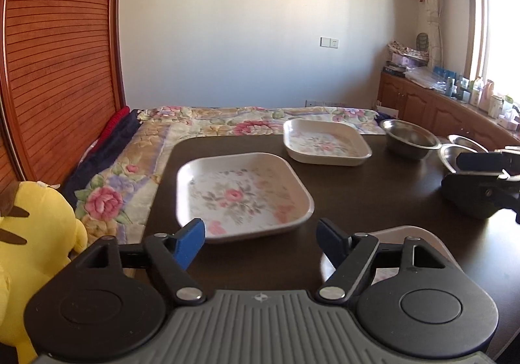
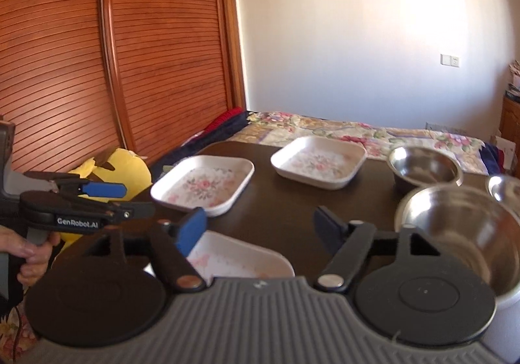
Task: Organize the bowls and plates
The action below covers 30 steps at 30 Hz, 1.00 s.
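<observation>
Three square floral plates lie on a dark table (image 1: 373, 195). One plate (image 1: 242, 193) sits just ahead of my open, empty left gripper (image 1: 261, 238). A second plate (image 1: 325, 142) lies farther back. A third plate (image 1: 412, 235) lies partly under the left gripper's right finger. In the right wrist view these plates are the near-left one (image 2: 204, 183), the far one (image 2: 320, 160) and the nearest one (image 2: 240, 258). Steel bowls stand at the right: one far (image 2: 425, 168), one near (image 2: 461, 230), one at the edge (image 2: 507, 188). My right gripper (image 2: 260, 230) is open and empty above the table.
A bed with a floral quilt (image 1: 136, 168) borders the table's far and left sides. A yellow plush toy (image 1: 35, 230) sits at the left. A slatted wooden wardrobe (image 2: 113, 55) stands behind it. A wooden cabinet (image 1: 438, 107) with clutter runs under the window at right.
</observation>
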Tool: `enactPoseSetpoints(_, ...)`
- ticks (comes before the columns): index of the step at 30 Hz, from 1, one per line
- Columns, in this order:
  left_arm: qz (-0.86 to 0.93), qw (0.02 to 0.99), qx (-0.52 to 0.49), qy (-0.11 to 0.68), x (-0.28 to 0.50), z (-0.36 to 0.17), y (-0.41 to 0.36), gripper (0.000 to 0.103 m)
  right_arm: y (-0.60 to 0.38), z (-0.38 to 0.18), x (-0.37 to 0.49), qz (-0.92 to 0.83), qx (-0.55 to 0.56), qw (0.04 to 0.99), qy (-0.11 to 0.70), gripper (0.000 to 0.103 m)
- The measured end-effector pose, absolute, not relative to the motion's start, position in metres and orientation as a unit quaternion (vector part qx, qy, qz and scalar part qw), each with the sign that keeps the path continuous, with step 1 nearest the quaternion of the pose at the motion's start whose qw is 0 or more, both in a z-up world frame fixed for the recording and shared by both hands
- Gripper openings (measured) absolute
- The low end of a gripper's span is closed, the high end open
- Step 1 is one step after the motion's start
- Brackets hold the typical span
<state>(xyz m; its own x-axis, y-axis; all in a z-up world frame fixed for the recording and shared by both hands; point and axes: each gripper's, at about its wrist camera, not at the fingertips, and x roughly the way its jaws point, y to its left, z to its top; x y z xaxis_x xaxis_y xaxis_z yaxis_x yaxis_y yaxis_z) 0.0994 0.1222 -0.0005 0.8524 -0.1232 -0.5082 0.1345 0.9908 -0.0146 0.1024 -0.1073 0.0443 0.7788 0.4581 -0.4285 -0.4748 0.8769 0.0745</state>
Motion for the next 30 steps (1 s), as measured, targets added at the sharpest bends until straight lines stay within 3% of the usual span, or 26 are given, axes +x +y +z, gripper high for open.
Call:
enactPoseSetpoints(9, -0.053, 0.96, -0.004, 0.275, 0.142, -0.009, 0.16, 0.079, -0.077, 0.05, 0.144, 0.281, -0.029, 0.927, 0.246, 0.077)
enactPoseSetpoints(14, -0.05, 0.957, -0.011, 0.285, 0.163, -0.015, 0.175, 0.071, -0.059, 0.044, 0.167, 0.297, -0.029, 0.914, 0.275, 0.075)
enactPoseSetpoints(25, -0.052, 0.952, -0.006, 0.301, 0.194, -0.026, 0.188, 0.053, -0.031, 0.02, 0.213, 0.299, -0.042, 0.889, 0.344, 0.045)
enactPoseSetpoints(30, -0.058, 0.948, -0.015, 0.311, 0.201, -0.032, 0.192, 0.052, -0.027, 0.012, 0.226, 0.297, -0.039, 0.883, 0.363, 0.042)
